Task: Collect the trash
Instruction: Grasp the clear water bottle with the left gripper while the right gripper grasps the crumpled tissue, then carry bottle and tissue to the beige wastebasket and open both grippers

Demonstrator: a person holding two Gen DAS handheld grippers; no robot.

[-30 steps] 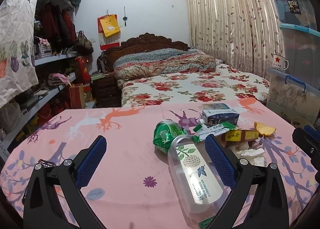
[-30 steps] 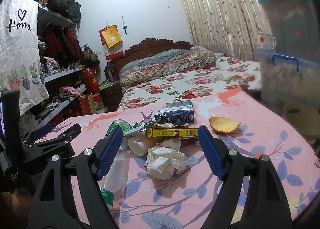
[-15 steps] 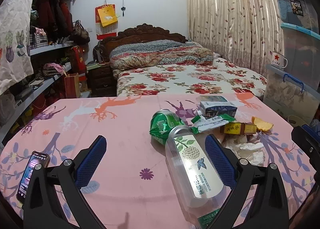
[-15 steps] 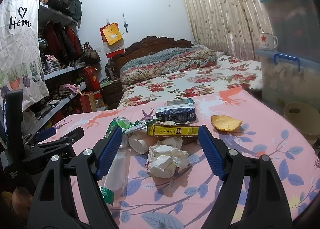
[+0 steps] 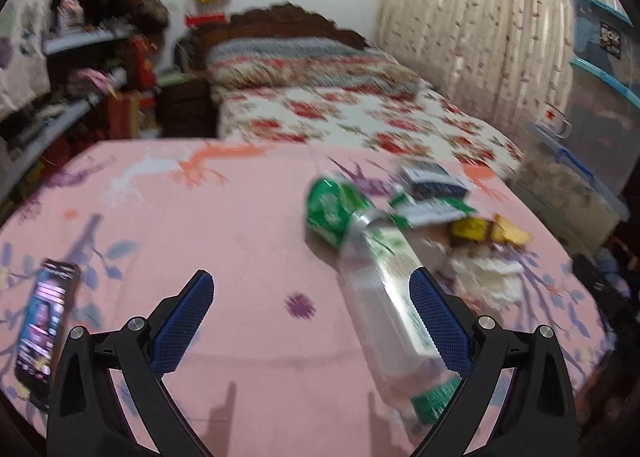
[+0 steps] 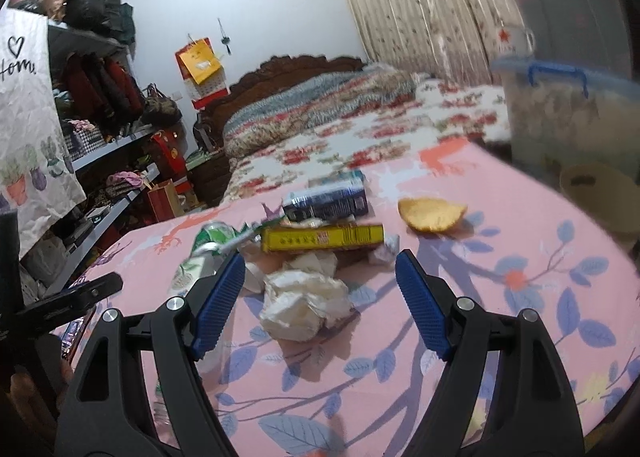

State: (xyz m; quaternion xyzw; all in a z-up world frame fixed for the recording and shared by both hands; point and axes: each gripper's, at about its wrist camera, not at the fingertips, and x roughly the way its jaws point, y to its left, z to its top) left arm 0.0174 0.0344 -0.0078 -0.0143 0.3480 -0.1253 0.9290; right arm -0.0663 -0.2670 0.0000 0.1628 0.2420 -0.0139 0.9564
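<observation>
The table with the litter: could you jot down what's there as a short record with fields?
Surface: table under a pink patterned cloth
Litter pile: crumpled tissue, yellow box, dark blue carton, crushed green can, clear plastic bottle lying on its side, orange peel
Also there: phone, screen lit
Left gripper: fingers open, holding nothing
Right gripper: fingers open, tissue ahead between them, untouched

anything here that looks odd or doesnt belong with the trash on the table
Yes: a phone with its screen lit lies near the table's left edge, apart from the litter; it is not trash. In the pile, the green can is crushed and the clear bottle lies tipped on its side.
</observation>
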